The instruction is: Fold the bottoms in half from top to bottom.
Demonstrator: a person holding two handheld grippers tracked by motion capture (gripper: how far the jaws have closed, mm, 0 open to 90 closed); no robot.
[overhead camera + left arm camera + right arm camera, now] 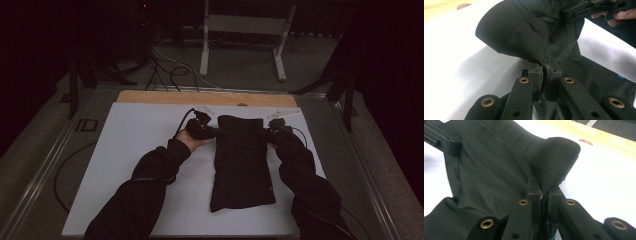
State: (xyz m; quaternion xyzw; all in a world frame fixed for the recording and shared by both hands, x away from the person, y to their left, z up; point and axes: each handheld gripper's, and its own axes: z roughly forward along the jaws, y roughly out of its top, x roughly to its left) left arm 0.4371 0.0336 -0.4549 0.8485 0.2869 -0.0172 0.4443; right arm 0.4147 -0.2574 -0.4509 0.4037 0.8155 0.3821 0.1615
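Observation:
A black folded cloth lies lengthwise on the white sheet, its far end raised off the sheet. My left gripper is shut on the cloth's far left edge, and my right gripper is shut on its far right edge. In the left gripper view the black cloth bulges up from between the pressed jaws of the left gripper, with the other gripper at the top right. In the right gripper view the cloth drapes from the pinched jaws of the right gripper.
The white sheet covers a wooden board whose far edge shows bare. Cables and a white frame stand lie on the floor beyond the table. Metal rails run along both table sides.

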